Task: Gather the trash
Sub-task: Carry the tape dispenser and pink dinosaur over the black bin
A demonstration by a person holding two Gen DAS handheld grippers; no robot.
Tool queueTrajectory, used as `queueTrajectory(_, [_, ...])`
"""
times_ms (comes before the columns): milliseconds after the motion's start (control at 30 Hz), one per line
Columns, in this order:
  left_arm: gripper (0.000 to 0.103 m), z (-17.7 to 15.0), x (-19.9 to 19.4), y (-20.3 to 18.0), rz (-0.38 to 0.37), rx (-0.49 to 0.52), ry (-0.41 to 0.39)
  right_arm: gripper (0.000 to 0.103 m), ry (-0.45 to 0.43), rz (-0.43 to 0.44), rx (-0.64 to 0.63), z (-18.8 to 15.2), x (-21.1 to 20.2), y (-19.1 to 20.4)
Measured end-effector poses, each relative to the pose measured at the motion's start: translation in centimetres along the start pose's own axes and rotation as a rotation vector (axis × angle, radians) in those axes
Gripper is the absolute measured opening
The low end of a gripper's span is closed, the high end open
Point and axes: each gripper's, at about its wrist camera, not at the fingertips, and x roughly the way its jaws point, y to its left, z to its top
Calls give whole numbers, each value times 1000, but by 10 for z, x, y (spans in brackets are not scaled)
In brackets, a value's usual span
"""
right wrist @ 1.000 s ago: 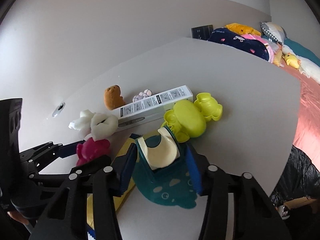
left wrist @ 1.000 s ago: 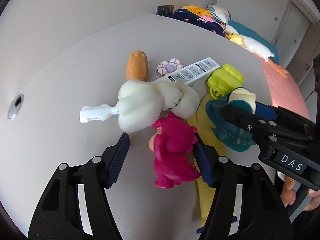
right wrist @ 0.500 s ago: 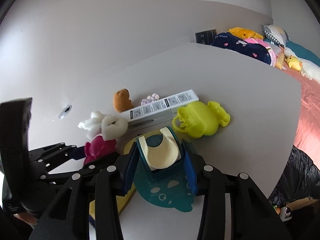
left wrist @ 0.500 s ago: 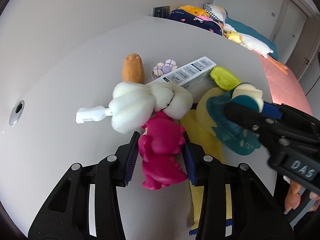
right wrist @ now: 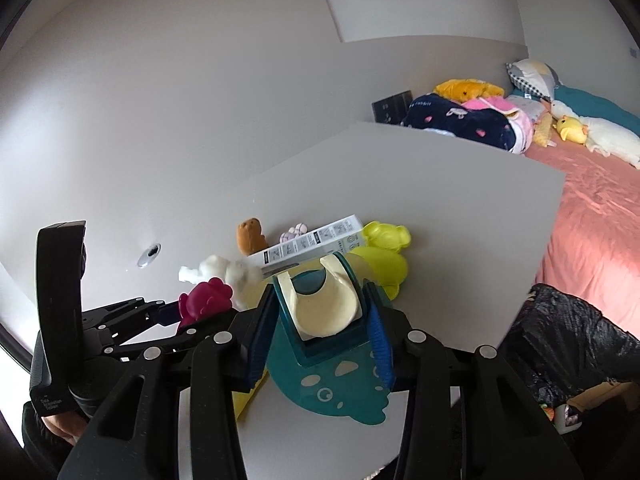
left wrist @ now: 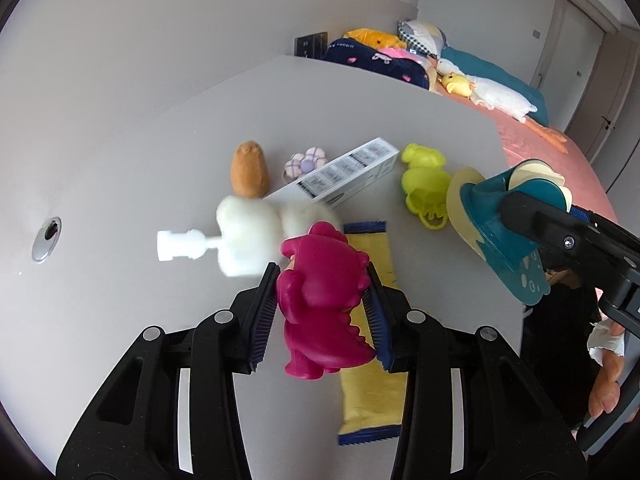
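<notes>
My left gripper (left wrist: 320,308) is shut on a magenta dinosaur toy (left wrist: 324,300) and holds it above the white table (left wrist: 120,300). It also shows in the right wrist view (right wrist: 204,298). My right gripper (right wrist: 318,334) is shut on a teal and cream toy (right wrist: 320,320), lifted off the table; it also shows in the left wrist view (left wrist: 508,220). A yellow wrapper (left wrist: 370,360) lies flat under the dinosaur. A white printed box (left wrist: 344,174) lies further back.
A white fluffy toy with a plastic clip (left wrist: 240,236), a brown plush (left wrist: 250,170), a small purple flower (left wrist: 306,162) and a lime plastic toy (left wrist: 424,180) lie on the table. A black trash bag (right wrist: 572,344) sits below the table's right edge. A bed with plush toys (right wrist: 580,132) lies beyond.
My left gripper closed on the magenta dinosaur and lifted it off the table. My right gripper rose with the teal toy, uncovering the yellow wrapper and lime toy.
</notes>
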Motion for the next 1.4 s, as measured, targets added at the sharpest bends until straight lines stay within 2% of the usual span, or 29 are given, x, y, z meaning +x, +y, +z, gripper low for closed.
queueTrajectory(433, [41,16,-15,-54,-57,70,-46,45,-58,-56,50,-8,-49,-37])
queueTrajectory(1400, [41,14,-12,-172,-212,248,-21,45,-143,-242,201,-44,-142,-127])
